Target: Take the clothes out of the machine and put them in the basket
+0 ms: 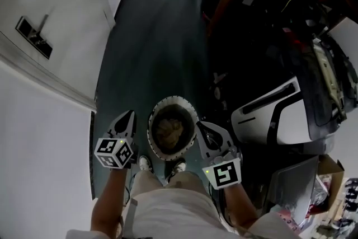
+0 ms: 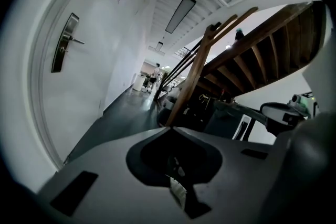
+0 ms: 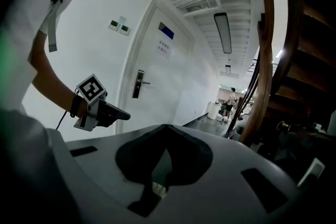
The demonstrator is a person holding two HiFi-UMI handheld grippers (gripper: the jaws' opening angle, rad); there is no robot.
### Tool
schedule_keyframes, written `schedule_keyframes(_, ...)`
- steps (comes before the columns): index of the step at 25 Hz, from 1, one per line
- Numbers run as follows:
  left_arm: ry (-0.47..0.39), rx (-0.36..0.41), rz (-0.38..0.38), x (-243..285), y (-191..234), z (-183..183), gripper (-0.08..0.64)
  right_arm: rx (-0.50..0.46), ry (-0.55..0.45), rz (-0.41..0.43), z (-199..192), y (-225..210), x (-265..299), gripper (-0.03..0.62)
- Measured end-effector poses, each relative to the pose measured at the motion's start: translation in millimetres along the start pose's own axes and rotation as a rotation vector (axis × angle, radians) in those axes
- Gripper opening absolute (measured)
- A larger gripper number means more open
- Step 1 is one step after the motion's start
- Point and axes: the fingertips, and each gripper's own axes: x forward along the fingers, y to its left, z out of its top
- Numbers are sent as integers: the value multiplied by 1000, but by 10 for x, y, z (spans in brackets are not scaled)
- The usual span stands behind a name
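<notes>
Straight below me, a round white basket (image 1: 151, 127) stands on the dark floor at my feet, holding a heap of brownish clothes (image 1: 170, 131). My left gripper (image 1: 130, 116) hangs above and just left of the basket, shut and empty, its jaws meeting at a point (image 2: 170, 128). To the basket's right my right gripper (image 1: 201, 125) is likewise shut with nothing in it (image 3: 168, 126). In the right gripper view the left gripper (image 3: 123, 115) with its marker cube shows at the left. Both grippers point out along the corridor. A white machine with a dark curved front (image 1: 274, 115) stands to the right.
A white wall with a door and handle (image 1: 33, 36) runs along the left. A wooden staircase (image 2: 247, 55) with dark clutter beneath it fills the right side. The dark corridor floor (image 1: 162, 36) stretches ahead, with people standing at its far end (image 3: 231, 97).
</notes>
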Motion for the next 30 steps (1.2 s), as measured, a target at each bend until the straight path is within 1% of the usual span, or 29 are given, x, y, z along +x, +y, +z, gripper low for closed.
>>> schedule_keyframes(3,-79,19,-10,-170,-105,389,14,-26,-38,-7,232,-66,-61,12)
schedule_keyframes(6,-172,16,-2,-385,-167,796,14,-44,-66,-37,391,-198,-171,12)
schedule_keyframes(8,-220,31,7,-536,-221,1042,14,-55,-81,-62,478,-296,-266,12)
schedule_keyframes(12,-287,94,21,-827,-306,1366,14,-97,-101,-108,620,-423,-450,12)
schedule_keyframes(15,-359,88,28,-1058,-340,1591,14,-115,-137,-151,734,-519,-573,12)
schedule_keyframes(17,-387,83,36,-1217,-390,1677,14,-115,-142,-181,762,-587,-694,12)
schedule_keyframes(21,-427,79,48,-1510,-489,1778,14,-104,-87,-212,654,-661,-898,12)
schedule_keyframes(23,-449,72,50,-1616,-541,1837,14,-108,-81,-222,630,-675,-973,12)
schedule_keyframes(27,-469,81,29,-1649,-667,1897,14,-100,-62,-255,566,-745,-1085,12)
schedule_keyframes(30,-475,88,18,-1596,-712,1900,14,-100,-61,-256,566,-744,-1089,12)
